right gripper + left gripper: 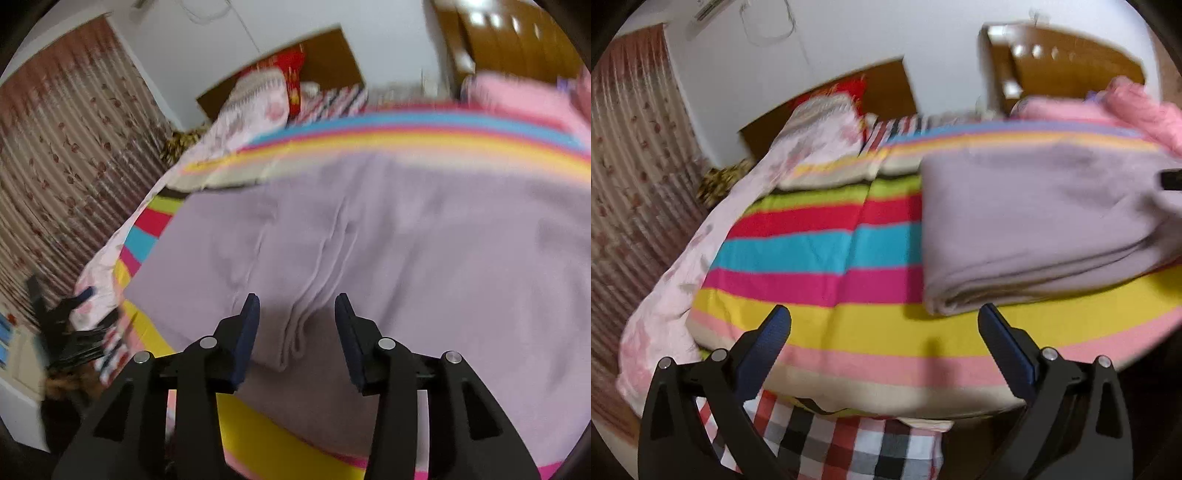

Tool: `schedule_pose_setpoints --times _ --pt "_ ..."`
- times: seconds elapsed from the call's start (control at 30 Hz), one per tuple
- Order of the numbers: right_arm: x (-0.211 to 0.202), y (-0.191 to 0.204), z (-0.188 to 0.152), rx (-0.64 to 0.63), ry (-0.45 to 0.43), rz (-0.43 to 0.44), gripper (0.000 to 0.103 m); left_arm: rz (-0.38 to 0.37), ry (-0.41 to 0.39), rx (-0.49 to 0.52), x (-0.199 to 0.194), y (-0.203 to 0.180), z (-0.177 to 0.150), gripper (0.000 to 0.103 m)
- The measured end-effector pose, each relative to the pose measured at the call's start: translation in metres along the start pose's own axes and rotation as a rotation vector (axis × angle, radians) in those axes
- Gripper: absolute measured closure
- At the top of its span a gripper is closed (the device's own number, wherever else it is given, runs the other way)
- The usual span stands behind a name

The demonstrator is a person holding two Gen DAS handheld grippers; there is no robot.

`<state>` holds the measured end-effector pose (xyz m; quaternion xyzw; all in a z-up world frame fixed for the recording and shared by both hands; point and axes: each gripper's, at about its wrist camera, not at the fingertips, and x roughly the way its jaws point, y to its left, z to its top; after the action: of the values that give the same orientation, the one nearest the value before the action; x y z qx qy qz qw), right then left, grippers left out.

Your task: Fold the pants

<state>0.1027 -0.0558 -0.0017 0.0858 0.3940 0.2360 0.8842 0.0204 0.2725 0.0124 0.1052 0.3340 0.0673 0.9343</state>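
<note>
Lilac fabric is filling most of the right wrist view: the pants are lying folded on the striped blanket, with several stacked fold edges running from the middle of the cloth down toward six o'clock. The right gripper is hanging just above those edges with its fingers parted; a ridge of cloth is showing in the gap between them, but the pads are not pressing on it, so the cloth is lying released. At about nine o'clock in this view the left gripper is appearing small and blurred beside the pink floral quilt.

From the left wrist view the pants are sitting at about two o'clock as a thick layered stack, its folded edge facing the camera. The left gripper is hovering over the yellow and pink stripes of the blanket, fingers spread wide with nothing between them, clear of the pants. A checked cloth is hanging below the blanket's near edge at six o'clock. A patterned curtain is covering the nine o'clock side, and a pink garment is lying past the pants at one o'clock.
</note>
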Motion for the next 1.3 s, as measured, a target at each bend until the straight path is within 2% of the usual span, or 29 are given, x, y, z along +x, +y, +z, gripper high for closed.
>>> schedule_pose_setpoints --times 0.1,0.17,0.27,0.37,0.47,0.53,0.6,0.67,0.73,0.83,0.9,0.97,1.13,1.23,1.3 --pt "0.011 0.014 0.018 -0.061 -0.018 0.001 0.06 -0.061 -0.133 -0.154 -0.018 0.021 0.035 0.002" --pt "0.03 0.028 0.032 -0.124 -0.008 0.005 0.06 -0.115 -0.159 -0.197 -0.011 0.018 0.063 0.002" --pt "0.057 0.042 0.045 -0.183 0.043 -0.027 0.06 -0.226 -0.097 -0.141 0.035 -0.021 0.111 0.002" --pt "0.083 0.046 0.052 -0.2 0.096 -0.024 0.06 -0.236 -0.009 -0.035 0.085 -0.061 0.131 0.002" --pt "0.099 0.038 0.044 -0.235 0.144 -0.058 0.051 -0.166 0.065 0.045 0.13 -0.088 0.129 0.002" --pt "0.102 0.032 0.038 -0.246 0.149 -0.033 0.047 -0.15 0.133 0.043 0.153 -0.09 0.119 0.002" --pt "0.099 0.029 0.035 -0.244 0.143 -0.011 0.047 -0.163 0.155 0.022 0.162 -0.087 0.108 0.002" --pt "0.093 0.028 0.036 -0.224 0.145 -0.025 0.047 -0.165 0.147 0.007 0.161 -0.084 0.107 0.001" --pt "0.079 0.033 0.035 -0.215 0.103 -0.072 0.044 -0.162 0.154 -0.007 0.163 -0.082 0.105 0.001" --pt "0.063 0.048 0.026 -0.27 0.079 -0.052 0.043 -0.167 0.157 -0.014 0.163 -0.082 0.105 0.001" --pt "0.066 0.06 0.011 -0.339 0.116 -0.069 0.038 -0.162 0.155 -0.01 0.164 -0.082 0.105 0.001" --pt "0.078 0.065 -0.004 -0.412 0.162 -0.136 0.036 -0.154 0.15 -0.005 0.164 -0.083 0.105 0.001" --pt "0.068 0.057 -0.008 -0.34 0.128 -0.147 0.034 -0.129 0.137 0.016 0.162 -0.085 0.104 0.001" --pt "0.049 0.072 -0.012 -0.4 0.039 -0.19 0.034 -0.117 0.135 0.023 0.162 -0.087 0.104 0.001" --pt "0.052 0.079 -0.02 -0.451 0.062 -0.171 0.033 -0.109 0.135 0.028 0.161 -0.088 0.104 0.001"
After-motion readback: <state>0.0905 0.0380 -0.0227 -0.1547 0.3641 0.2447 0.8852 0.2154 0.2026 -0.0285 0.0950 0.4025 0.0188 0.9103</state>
